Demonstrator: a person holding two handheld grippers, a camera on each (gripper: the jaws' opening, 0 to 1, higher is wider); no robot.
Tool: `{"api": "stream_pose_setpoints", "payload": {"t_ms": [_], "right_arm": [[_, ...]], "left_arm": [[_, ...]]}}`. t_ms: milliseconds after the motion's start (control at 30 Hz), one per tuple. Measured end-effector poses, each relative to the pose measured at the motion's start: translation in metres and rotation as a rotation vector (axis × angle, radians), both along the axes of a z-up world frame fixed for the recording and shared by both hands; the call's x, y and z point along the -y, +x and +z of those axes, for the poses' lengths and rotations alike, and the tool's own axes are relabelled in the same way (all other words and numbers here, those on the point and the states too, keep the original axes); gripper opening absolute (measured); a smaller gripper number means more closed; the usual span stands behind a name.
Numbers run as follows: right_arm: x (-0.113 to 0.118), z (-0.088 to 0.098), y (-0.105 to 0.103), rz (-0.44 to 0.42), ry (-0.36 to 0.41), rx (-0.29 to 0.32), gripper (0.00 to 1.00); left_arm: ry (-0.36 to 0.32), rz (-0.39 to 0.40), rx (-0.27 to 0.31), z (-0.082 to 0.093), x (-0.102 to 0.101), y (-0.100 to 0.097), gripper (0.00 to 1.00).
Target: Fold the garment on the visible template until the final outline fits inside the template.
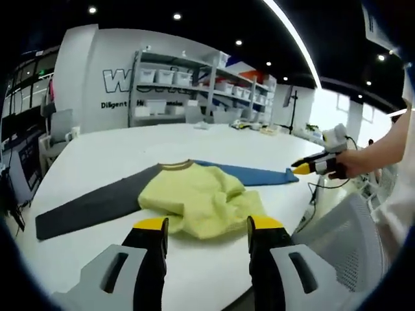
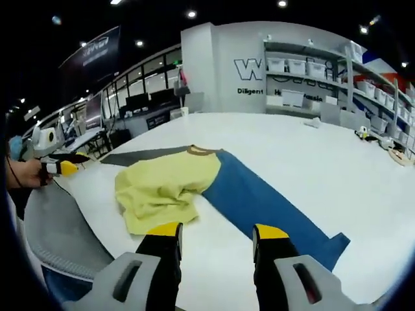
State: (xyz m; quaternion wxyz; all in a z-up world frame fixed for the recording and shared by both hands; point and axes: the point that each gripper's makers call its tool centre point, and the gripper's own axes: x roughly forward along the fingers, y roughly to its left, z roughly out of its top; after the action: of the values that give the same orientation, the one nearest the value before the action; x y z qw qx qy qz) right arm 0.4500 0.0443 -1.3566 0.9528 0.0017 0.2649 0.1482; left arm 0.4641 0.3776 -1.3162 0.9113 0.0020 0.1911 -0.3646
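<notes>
A long-sleeved shirt lies on the white table [image 1: 214,139]. Its yellow body [image 1: 198,201] is bunched and crumpled, while the grey sleeve [image 1: 91,207] stretches left and the blue sleeve [image 1: 256,173] stretches right. My left gripper [image 1: 209,224] is open just short of the yellow body's near edge, holding nothing. My right gripper [image 2: 217,230] is open above the table by the blue sleeve [image 2: 259,201], close to the yellow body [image 2: 162,188]. Each gripper also appears in the other's view, held by a hand: the right gripper [image 1: 306,168] past the blue cuff, the left gripper [image 2: 61,167] near the grey sleeve [image 2: 142,154].
A grey chair [image 1: 350,243] stands at the table's edge beside the person's arm [image 1: 389,149]; the same chair [image 2: 55,223] is at the lower left of the right gripper view. Shelves with white bins [image 1: 188,84] line the far wall. Small items [image 2: 379,139] sit at the table's far side.
</notes>
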Motion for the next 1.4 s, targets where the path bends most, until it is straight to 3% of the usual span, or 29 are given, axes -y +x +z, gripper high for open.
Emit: {"api": "stream_pose_setpoints", "payload": {"t_ms": [100, 333, 433, 700, 833, 1067, 1233, 1300, 1400], "right_arm": [[0.007, -0.001, -0.005, -0.022, 0.003, 0.005, 0.38], [0.040, -0.032, -0.004, -0.083, -0.026, -0.038, 0.37], [0.058, -0.041, 0.000, -0.127, -0.030, -0.050, 0.36], [0.112, -0.056, 0.016, -0.252, -0.039, -0.074, 0.33], [0.132, -0.060, 0.027, -0.269, -0.062, -0.089, 0.31], [0.145, -0.071, 0.044, -0.246, -0.102, -0.123, 0.30], [0.152, -0.086, 0.036, -0.246, -0.110, -0.170, 0.31], [0.152, -0.085, 0.033, -0.248, -0.098, -0.146, 0.30], [0.152, -0.085, 0.027, -0.242, -0.103, -0.158, 0.31]], "left_arm": [[0.001, -0.025, 0.004, 0.002, 0.006, -0.001, 0.47], [-0.022, -0.004, 0.004, 0.006, 0.008, 0.005, 0.47], [0.012, -0.019, 0.002, -0.001, 0.011, 0.005, 0.47], [0.016, 0.002, -0.022, -0.007, 0.008, 0.009, 0.46], [0.018, 0.017, -0.025, -0.007, 0.003, 0.012, 0.46], [0.029, 0.034, -0.024, -0.005, -0.002, 0.015, 0.47], [0.024, 0.040, -0.031, -0.004, 0.000, 0.015, 0.47], [0.021, 0.041, -0.032, -0.004, 0.001, 0.015, 0.47], [0.021, 0.043, -0.033, -0.003, 0.002, 0.016, 0.47]]}}
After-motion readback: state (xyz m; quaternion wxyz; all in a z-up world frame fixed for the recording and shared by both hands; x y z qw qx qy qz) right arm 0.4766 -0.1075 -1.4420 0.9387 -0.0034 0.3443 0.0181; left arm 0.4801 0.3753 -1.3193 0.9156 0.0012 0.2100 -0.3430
